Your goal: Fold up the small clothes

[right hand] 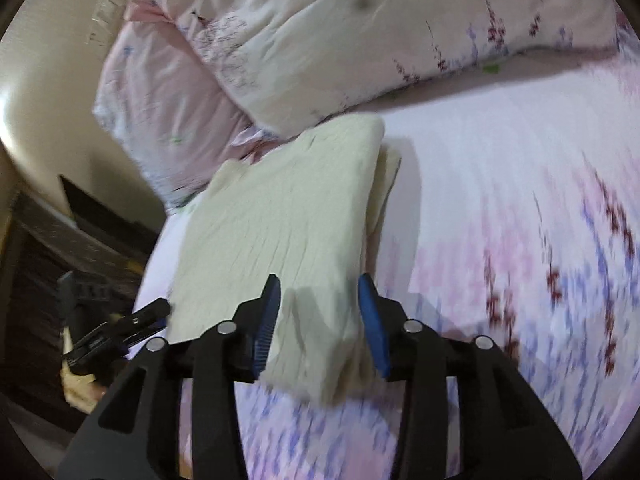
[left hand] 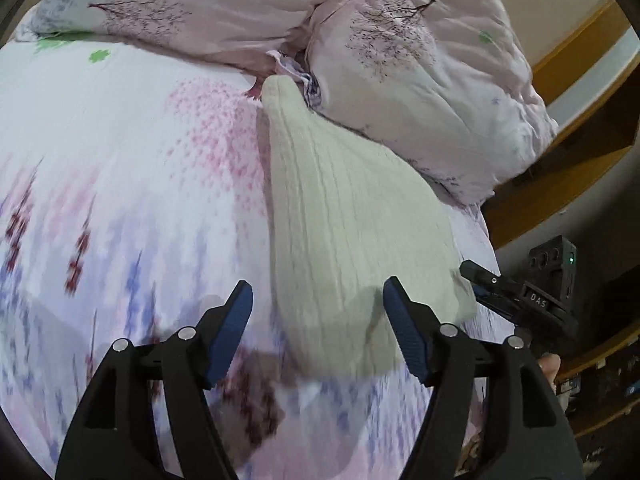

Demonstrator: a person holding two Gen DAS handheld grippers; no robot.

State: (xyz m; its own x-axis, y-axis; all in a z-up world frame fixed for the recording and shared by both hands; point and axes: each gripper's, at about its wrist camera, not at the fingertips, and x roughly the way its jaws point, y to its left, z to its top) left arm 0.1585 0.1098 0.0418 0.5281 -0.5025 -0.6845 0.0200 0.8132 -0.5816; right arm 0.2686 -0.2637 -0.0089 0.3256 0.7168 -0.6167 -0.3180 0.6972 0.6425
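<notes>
Here the cream ribbed garment [left hand: 344, 216] lay folded on the floral bed sheet [left hand: 120, 184], running from centre frame to the rumpled quilt [left hand: 420, 68] at the top. The left claw [left hand: 318, 320] stood apart, empty, at the garment's near end. The right claw [right hand: 320, 312] also gaped over it; motion blur smeared the sheet's print.

motion blur smears the bedsheet [left hand: 120, 208] print, and the quilt [right hand: 400, 40] runs off frame.
</notes>
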